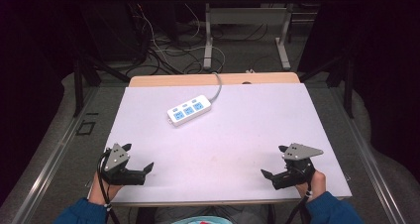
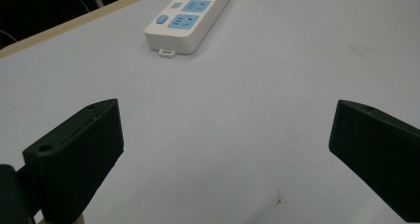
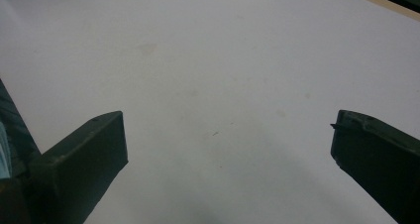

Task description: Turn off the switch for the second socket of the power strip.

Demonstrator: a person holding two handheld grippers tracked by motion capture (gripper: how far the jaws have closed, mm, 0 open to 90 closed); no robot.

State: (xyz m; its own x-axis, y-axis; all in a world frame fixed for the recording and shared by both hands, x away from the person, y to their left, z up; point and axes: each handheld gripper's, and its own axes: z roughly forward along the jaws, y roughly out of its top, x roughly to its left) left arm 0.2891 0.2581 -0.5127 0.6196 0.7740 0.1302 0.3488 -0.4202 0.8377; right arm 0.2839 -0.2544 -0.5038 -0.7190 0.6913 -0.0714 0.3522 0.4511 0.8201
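Observation:
A white power strip [image 1: 189, 109] with blue sockets lies on the white table top [image 1: 237, 135] toward the far side, its grey cable running off the back edge. The left gripper view has the power strip [image 2: 188, 18] ahead of the jaws, well beyond their tips. My left gripper [image 1: 137, 157] rests near the front left corner, jaws wide apart with nothing between them. At the front right, my right gripper [image 1: 275, 160] is open too, over bare table. My left gripper [image 2: 225, 135] and my right gripper [image 3: 228, 144] each show two separated black jaws.
A wooden strip [image 1: 213, 79] borders the table's far edge. Behind it stand the metal legs of another desk [image 1: 210, 45] and tangled cables [image 1: 158, 45] on the floor. Dark curtains close both sides.

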